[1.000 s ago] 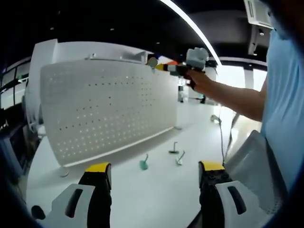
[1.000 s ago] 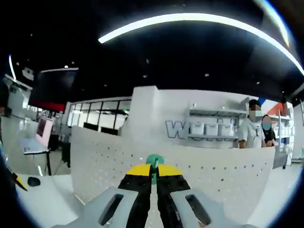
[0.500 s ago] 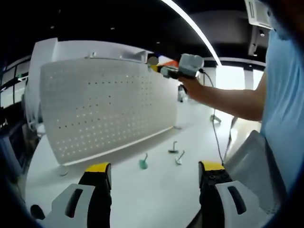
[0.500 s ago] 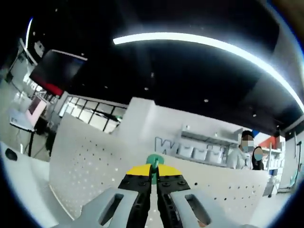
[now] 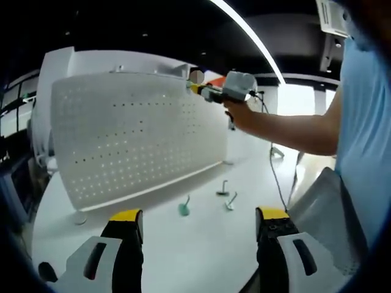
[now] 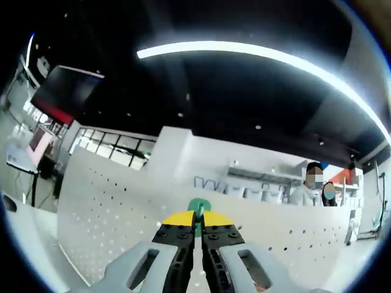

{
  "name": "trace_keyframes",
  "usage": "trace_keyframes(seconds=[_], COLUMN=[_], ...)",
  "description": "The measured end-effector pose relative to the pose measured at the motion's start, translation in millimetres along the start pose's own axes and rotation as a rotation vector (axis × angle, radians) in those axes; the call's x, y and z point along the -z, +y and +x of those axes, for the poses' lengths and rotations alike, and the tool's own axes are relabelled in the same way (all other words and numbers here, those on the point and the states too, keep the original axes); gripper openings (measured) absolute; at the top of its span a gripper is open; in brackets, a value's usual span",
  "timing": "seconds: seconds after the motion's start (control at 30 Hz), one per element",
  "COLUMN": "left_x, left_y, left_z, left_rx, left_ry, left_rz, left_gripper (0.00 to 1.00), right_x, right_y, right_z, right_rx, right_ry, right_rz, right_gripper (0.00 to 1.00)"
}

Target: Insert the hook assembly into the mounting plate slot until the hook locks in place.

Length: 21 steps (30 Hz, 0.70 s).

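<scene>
In the right gripper view, the right gripper (image 6: pixel 197 221) with yellow tips is seen at the bottom middle of the frame. Its jaws are pressed together on the small green hook with a round head (image 6: pixel 198 207), which sticks up just above the yellow tips. Behind it, the big white board full of little holes (image 6: pixel 104 213) is spread across the lower half of the frame.

In the left gripper view, the same right gripper (image 5: pixel 204 91) is held by a person's hand (image 5: pixel 238 113) at the upper middle of the frame, at the top right corner of the board (image 5: pixel 131 143). Since one second ago it is seen further left in this view, and its tip is now touching or just beside the top edge of the board. It cannot be told whether the hook is already in a hole. The board is also seen larger and more tilted in the right gripper view than before.

It is judged that the hook is being brought to its slot and is not yet locked.

The left gripper (image 5: pixel 198 226) is at the bottom of its view, with its jaws wide apart and nothing between them. It has not been moved. Three other small hooks (image 5: pixel 208 198), one green and two grey, are left lying on the white table (image 5: pixel 201 256) near the foot of the board.
</scene>
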<state>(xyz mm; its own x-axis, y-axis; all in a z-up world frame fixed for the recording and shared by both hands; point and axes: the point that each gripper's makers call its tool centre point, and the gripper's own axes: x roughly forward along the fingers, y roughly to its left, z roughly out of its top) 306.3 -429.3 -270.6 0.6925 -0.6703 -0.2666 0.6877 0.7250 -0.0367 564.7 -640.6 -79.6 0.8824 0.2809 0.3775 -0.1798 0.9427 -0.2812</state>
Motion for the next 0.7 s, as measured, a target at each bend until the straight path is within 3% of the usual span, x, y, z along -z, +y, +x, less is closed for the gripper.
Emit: trace_keyframes(seconds=[0.7], left_x=[6.9], left_y=[0.2], left_z=[1.8], left_rx=[0.001], left_ry=[0.028], left_rz=[-0.009], left_gripper=[0.76], right_x=[16.3], right_y=[-0.9], right_z=[11.6], right_rx=[0.018], right_ry=[0.012], right_rz=[0.02], right_gripper=[0.01])
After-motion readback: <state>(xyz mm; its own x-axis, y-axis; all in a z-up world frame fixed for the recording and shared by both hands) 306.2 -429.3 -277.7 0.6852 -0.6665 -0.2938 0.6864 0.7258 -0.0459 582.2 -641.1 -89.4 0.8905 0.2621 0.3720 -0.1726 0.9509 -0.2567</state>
